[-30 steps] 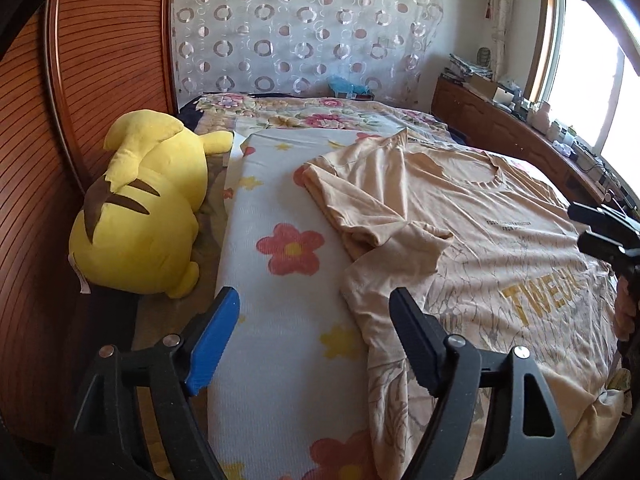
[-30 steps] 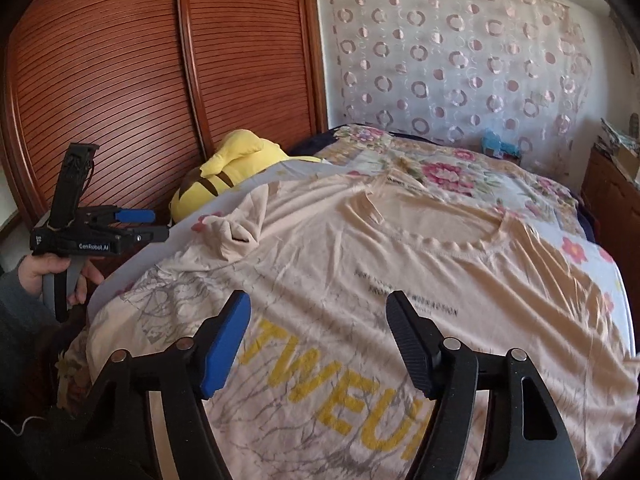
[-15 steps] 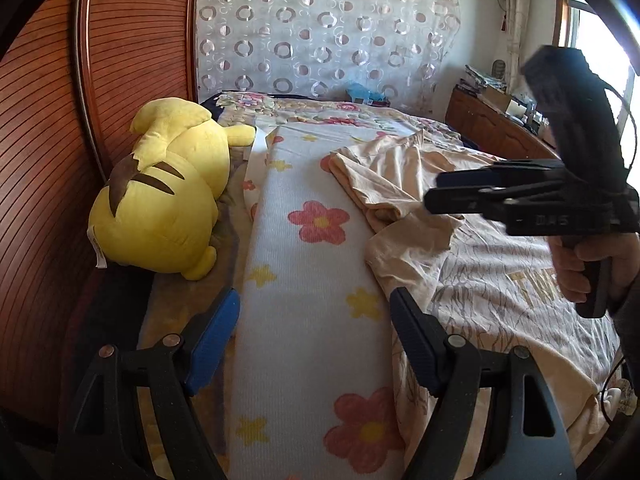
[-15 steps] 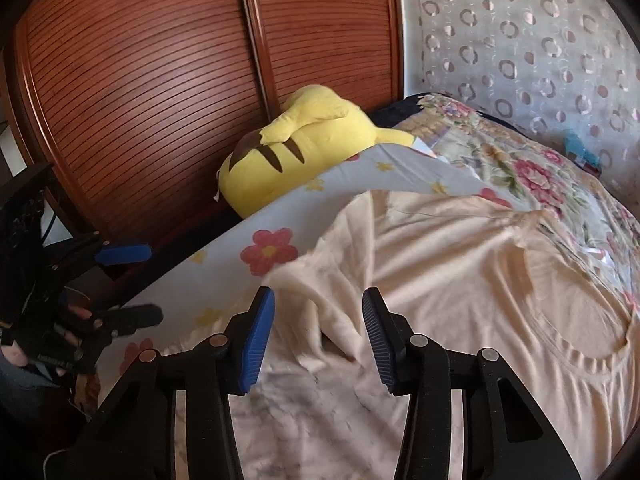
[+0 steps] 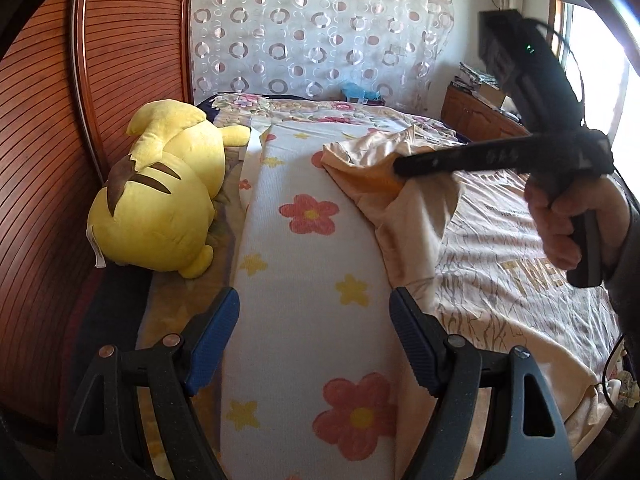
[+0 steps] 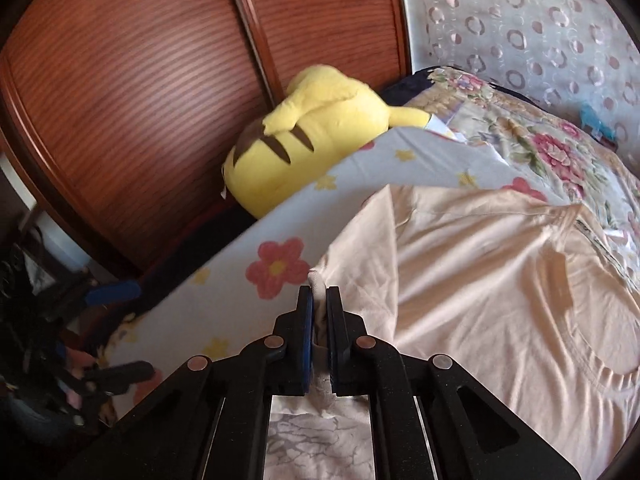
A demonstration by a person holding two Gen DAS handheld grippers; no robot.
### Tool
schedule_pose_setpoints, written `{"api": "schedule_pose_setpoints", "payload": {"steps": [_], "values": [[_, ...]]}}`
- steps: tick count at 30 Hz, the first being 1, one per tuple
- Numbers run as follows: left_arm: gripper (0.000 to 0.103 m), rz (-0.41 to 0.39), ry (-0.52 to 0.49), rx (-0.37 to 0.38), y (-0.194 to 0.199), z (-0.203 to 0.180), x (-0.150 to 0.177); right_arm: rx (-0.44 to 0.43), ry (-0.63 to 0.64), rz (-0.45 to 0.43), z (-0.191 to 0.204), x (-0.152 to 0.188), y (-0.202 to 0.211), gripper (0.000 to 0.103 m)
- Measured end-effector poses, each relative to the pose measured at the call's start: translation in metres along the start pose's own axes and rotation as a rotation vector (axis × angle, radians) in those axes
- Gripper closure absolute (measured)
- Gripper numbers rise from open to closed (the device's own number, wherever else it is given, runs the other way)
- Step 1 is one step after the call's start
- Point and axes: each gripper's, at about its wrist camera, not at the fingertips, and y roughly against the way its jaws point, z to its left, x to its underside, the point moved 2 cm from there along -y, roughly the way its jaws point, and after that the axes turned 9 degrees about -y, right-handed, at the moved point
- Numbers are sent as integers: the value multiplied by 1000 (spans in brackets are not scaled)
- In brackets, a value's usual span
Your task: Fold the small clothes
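Observation:
A peach T-shirt with yellow lettering lies spread over the bed. In the right wrist view my right gripper is shut on the T-shirt at its left sleeve edge, a fold of cloth pinched between the blue pads. Seen from the left wrist view, the right gripper reaches in from the right, held by a hand, its tip on the sleeve. My left gripper stands open above the flowered cover, nothing between its fingers; its blue pad shows at the left of the right wrist view.
A yellow plush toy lies against the wooden sliding door on the left. A white cover with red flowers runs down the bed beside the shirt. A patterned curtain hangs behind, a wooden cabinet stands at the right.
The right gripper swung left across the shirt to its left sleeve and closed on the cloth. The left gripper stayed open, drifting slightly.

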Motion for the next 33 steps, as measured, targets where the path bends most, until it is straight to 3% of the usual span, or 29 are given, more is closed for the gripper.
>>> {"api": "schedule_pose_setpoints", "payload": {"steps": [3, 7, 12, 19, 26, 29, 33], "values": [[25, -3, -7, 5, -1, -7, -3, -37, -60, -56, -14, 3, 22, 97], [25, -5, -23, 18, -2, -17, -7, -17, -139, -112, -37, 6, 33, 97], [25, -4, -41, 33, -5, -27, -10, 170, -190, -179, -53, 21, 39, 93], [25, 2, -63, 50, -11, -40, -15, 245, -216, -192, -64, 32, 37, 87], [25, 8, -64, 54, -14, -46, -13, 130, -139, -112, -29, 55, 27, 81], [25, 9, -58, 52, -12, -45, -11, 121, -96, -70, -18, 60, 3, 72], [25, 6, -54, 49, -10, -43, -10, 103, -68, -36, -3, 63, -23, 70]]}}
